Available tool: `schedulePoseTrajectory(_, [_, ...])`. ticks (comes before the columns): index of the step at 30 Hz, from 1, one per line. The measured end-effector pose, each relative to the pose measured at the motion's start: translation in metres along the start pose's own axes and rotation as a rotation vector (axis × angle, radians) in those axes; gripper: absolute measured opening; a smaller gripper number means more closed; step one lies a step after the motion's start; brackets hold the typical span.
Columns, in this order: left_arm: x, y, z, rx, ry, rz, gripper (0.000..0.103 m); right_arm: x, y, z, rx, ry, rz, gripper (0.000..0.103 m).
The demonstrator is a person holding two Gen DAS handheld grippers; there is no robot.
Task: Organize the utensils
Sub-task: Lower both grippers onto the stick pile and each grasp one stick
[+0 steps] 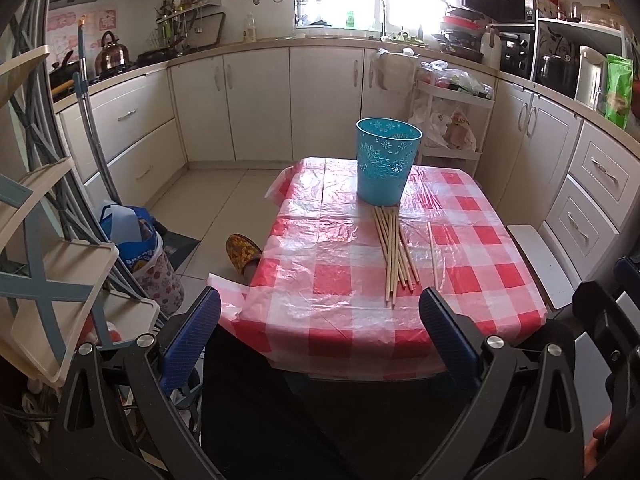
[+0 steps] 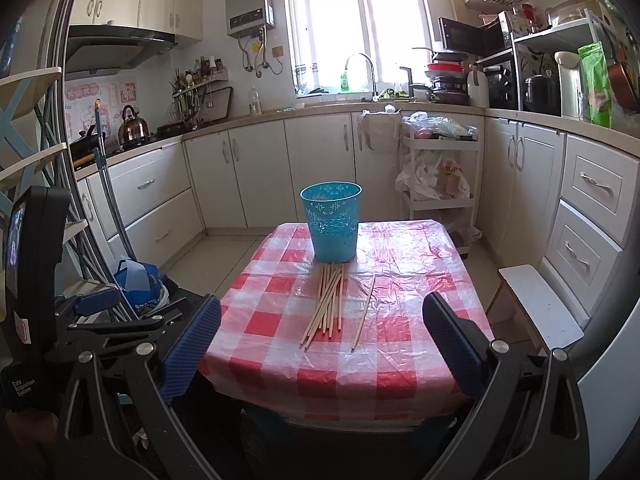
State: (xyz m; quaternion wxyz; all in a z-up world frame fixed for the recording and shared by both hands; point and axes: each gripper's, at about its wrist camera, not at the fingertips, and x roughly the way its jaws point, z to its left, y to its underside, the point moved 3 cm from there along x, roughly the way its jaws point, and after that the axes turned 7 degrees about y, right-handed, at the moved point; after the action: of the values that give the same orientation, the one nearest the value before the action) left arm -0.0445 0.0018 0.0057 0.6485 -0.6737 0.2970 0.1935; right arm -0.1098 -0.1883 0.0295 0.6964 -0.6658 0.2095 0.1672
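A bundle of several wooden chopsticks [image 1: 394,250] lies on the red-and-white checked table [image 1: 320,320], in front of an upright teal perforated cup [image 1: 386,160]. One chopstick [image 1: 433,254] lies apart to the right. My left gripper [image 1: 320,322] is open and empty, held back above the table's near edge. In the right wrist view the bundle [image 2: 326,306], the single chopstick [image 2: 364,314] and the cup [image 2: 332,222] sit on the table [image 2: 280,360]. My right gripper [image 2: 322,332] is open and empty, also short of the chopsticks.
A white stool [image 2: 540,308] stands right of the table. A blue bag in a bin [image 1: 136,240] and a slipper [image 1: 242,252] are on the floor to the left. A folding rack [image 1: 48,240] is at far left. Kitchen cabinets ring the room.
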Motion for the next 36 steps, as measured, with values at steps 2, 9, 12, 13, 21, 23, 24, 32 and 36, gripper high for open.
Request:
schedulePoseTrajectory(2, [0.017,-0.002,-0.001,0.01,0.003,0.018,0.095,0.017,0.0,-0.001,0.003,0.004,0.015,0.097])
schedulePoseTrajectory(9, [0.096,-0.001,0.003,0.006,0.034,0.127,0.095,0.108,0.013,-0.002,-0.029,0.035,0.163,0.097])
schedulePoseTrajectory(12, [0.128,-0.002,0.002,0.008,0.028,0.155,0.095,0.155,0.024,-0.005,-0.049,0.038,0.234,0.097])
schedulePoseTrajectory(13, [0.139,-0.003,0.003,0.006,0.023,0.158,0.095,0.17,0.026,-0.007,-0.043,0.039,0.248,0.097])
schedulePoseTrajectory(21, [0.209,-0.015,-0.007,0.017,0.058,0.195,0.095,0.269,0.038,-0.035,-0.018,0.117,0.374,0.061])
schedulePoseTrajectory(23, [0.223,-0.019,-0.012,0.028,0.061,0.202,0.094,0.286,0.039,-0.036,-0.035,0.127,0.388,0.061])
schedulePoseTrajectory(24, [0.23,-0.021,-0.014,0.029,0.065,0.204,0.093,0.295,0.04,-0.036,-0.044,0.13,0.398,0.06])
schedulePoseTrajectory(32, [0.289,-0.039,-0.036,0.038,0.135,0.236,0.082,0.336,0.051,-0.036,-0.146,0.123,0.452,0.027])
schedulePoseTrajectory(36, [0.313,-0.044,-0.049,0.061,0.161,0.254,0.075,0.341,0.05,-0.039,-0.151,0.1,0.453,0.019])
